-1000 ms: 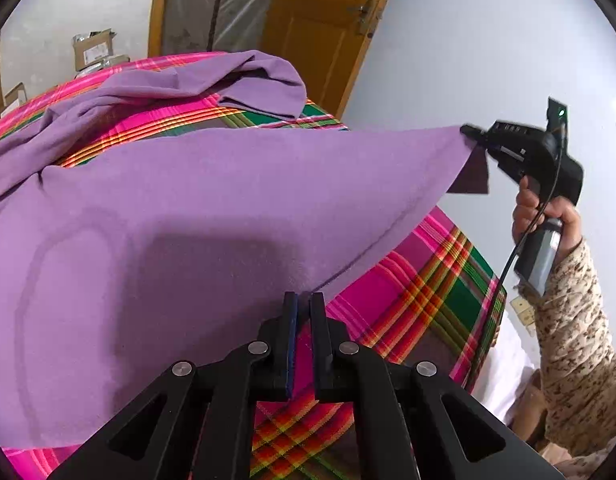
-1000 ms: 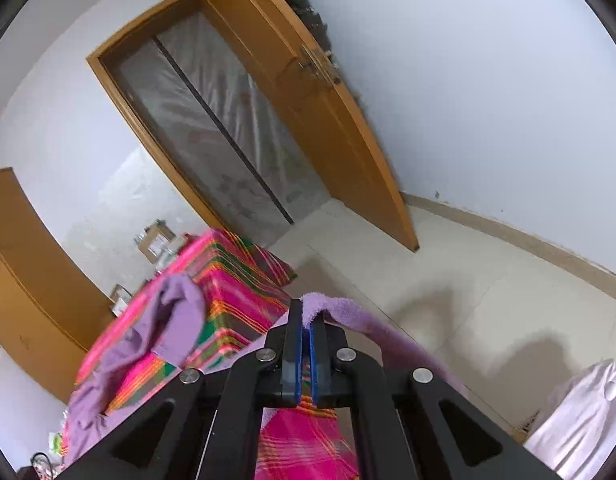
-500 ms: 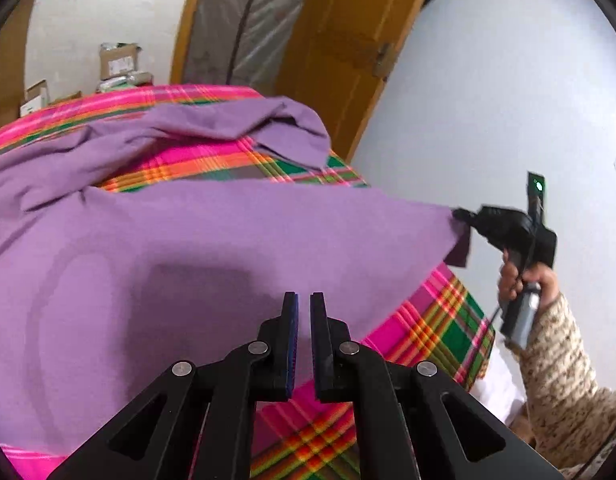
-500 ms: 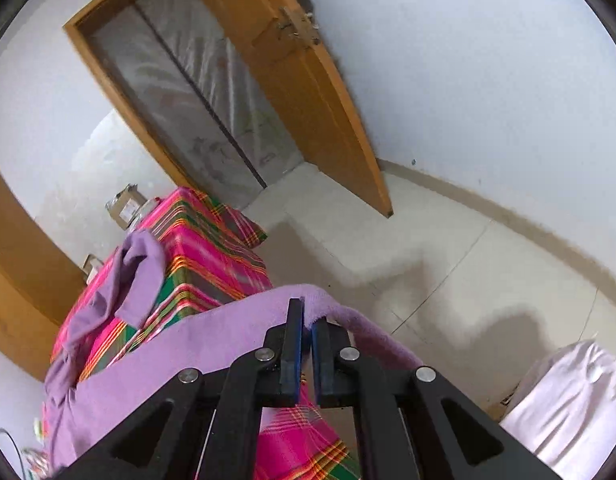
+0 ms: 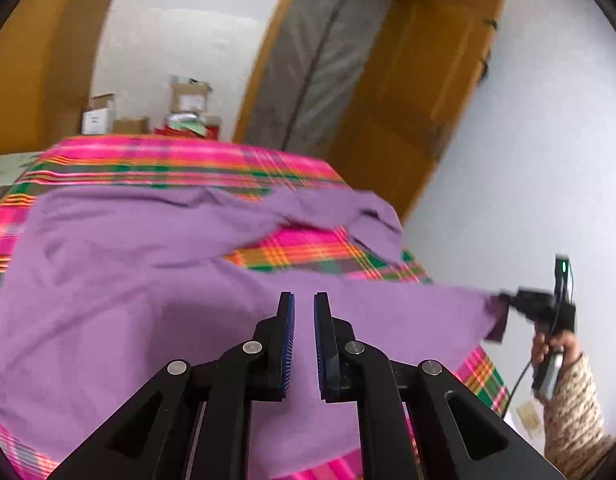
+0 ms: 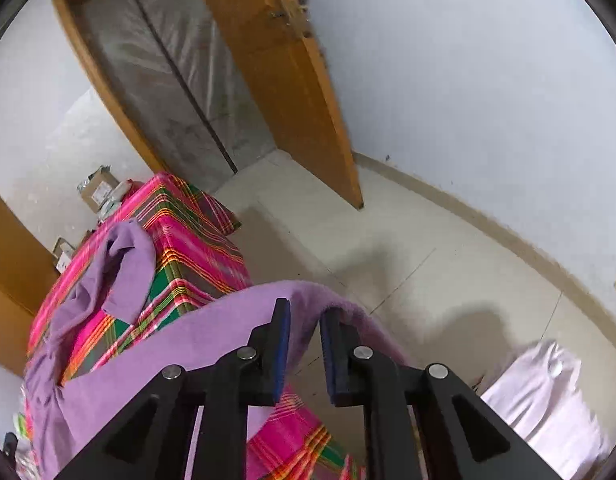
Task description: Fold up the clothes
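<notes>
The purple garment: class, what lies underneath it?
Under the purple garment lies a pink-and-green plaid cloth, showing around its edges and through the gap beside the folded sleeve. What the plaid itself covers, and the surface beneath the garment's middle, is hidden.

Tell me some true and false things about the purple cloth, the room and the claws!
1. A purple cloth lies spread on the table. True.
2. The table cover is plain blue. False: it is bright pink with green and orange checks.
3. The wooden door is shut. False: it stands swung open against the white wall.
4. Cardboard boxes sit beyond the far end of the table. True.
5. The left claw is pinching a sock. False: there is no sock; its jaws are opening with nothing between them, and only the purple cloth lies below.
</notes>
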`<state>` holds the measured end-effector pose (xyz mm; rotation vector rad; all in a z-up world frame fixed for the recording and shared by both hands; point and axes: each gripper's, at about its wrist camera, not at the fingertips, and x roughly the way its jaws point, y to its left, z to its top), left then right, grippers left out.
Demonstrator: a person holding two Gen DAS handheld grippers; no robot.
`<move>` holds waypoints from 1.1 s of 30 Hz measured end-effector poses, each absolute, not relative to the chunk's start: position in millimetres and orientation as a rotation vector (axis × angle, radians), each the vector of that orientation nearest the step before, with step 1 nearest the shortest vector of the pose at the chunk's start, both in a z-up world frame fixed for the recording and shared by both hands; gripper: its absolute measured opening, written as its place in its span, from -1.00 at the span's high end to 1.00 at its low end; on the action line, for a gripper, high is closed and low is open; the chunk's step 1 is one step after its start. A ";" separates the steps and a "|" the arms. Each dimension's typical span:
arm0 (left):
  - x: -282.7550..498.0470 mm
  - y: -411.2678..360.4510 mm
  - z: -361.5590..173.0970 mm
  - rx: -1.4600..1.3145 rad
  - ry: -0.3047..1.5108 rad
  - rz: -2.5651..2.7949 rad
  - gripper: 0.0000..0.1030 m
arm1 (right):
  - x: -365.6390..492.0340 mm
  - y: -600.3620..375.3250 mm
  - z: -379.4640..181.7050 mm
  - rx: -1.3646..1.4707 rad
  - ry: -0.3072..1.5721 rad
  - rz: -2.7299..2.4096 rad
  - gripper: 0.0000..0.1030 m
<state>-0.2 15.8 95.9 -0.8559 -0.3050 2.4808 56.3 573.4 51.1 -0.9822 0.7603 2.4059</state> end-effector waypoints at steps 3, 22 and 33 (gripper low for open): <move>-6.1 -9.3 104.8 -0.829 -0.357 2.514 0.76 | 51.9 560.9 56.1 -1.013 0.711 2.408 0.62; -78.5 -112.3 135.7 -0.788 -0.205 2.712 0.43 | -63.2 387.8 123.9 -1.054 0.373 2.902 0.58; -182.8 -122.1 89.6 -1.026 0.199 2.614 0.41 | -158.3 260.3 105.1 -1.382 -0.041 3.149 0.48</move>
